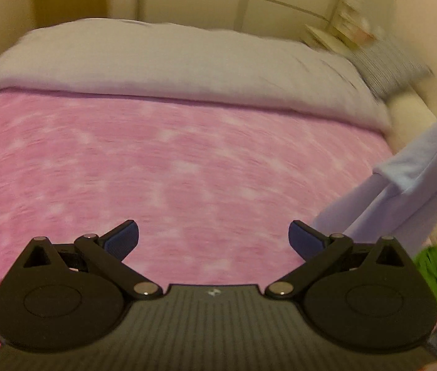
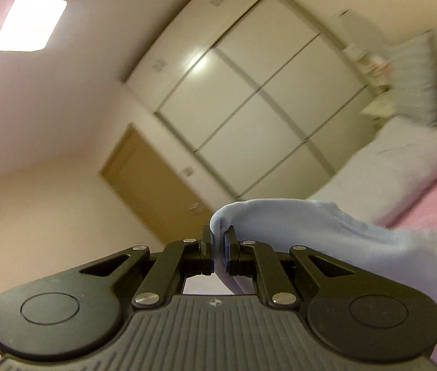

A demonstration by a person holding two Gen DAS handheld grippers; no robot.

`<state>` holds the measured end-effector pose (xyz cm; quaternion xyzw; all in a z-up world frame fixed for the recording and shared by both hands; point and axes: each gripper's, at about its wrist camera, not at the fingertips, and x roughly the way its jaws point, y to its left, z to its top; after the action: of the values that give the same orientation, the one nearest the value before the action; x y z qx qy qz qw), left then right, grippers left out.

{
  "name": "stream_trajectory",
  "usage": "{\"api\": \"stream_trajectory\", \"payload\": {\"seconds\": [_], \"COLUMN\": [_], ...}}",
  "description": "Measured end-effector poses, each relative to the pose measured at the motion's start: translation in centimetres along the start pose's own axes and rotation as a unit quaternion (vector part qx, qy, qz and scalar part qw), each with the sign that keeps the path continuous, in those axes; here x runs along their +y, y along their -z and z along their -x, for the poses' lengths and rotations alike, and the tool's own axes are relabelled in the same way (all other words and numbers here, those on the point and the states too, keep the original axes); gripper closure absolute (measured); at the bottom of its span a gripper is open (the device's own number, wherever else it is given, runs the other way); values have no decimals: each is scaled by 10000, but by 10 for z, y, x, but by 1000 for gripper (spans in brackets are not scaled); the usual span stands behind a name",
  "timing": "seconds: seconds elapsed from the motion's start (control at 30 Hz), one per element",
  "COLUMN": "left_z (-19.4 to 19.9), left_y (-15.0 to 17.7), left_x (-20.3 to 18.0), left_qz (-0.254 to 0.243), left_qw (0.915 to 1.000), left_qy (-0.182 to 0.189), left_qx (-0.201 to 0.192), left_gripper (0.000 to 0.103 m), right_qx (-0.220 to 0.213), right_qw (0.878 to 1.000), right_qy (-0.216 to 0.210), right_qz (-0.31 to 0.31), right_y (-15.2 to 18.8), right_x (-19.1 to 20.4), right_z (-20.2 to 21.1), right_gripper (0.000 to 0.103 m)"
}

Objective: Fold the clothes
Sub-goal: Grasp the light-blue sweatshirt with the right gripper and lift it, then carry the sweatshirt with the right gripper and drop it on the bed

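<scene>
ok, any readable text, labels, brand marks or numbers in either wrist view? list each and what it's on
No readable text in either view.
Left gripper body: small pale emblem, a symbol, no letters.
Right gripper body: same kind of emblem, no letters.
Wardrobe doors: small grey patches, too blurred to tell whether they carry print.
Light blue garment, pink bedspread: no print visible.
</scene>
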<state>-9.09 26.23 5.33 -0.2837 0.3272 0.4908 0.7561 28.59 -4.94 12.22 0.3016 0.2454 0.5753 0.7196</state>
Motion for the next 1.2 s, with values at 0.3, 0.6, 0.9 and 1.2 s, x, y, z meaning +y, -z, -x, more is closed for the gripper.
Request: {"api": "stream_trajectory", "payload": {"seconds": [0.3,0.6,0.9,1.2], "left_z": [73,109,81,50], "left_y": [55,88,115,142], "left_x": [107,151,129,85], "left_qz": [696,1161,1177,871], "left_qw": [9948,9886,9917,9948], "left_qy": [-445,-660,-511,-333], "left_qx": [-603,-698,-83,404], "left_gripper": [1,1,1,1], "right_qx": [-19,389,2662,3282], "right_qw": [9896,9866,9610,9298], "right_qy": [-1435,-1574,219,1515], "right_qz": [-58,-180,717,691], "right_y": [44,82,153,186], "right_x": [109,136,124,56], "right_z": [-74,-110,-152,-93], "right_gripper": [94,94,50,50]}}
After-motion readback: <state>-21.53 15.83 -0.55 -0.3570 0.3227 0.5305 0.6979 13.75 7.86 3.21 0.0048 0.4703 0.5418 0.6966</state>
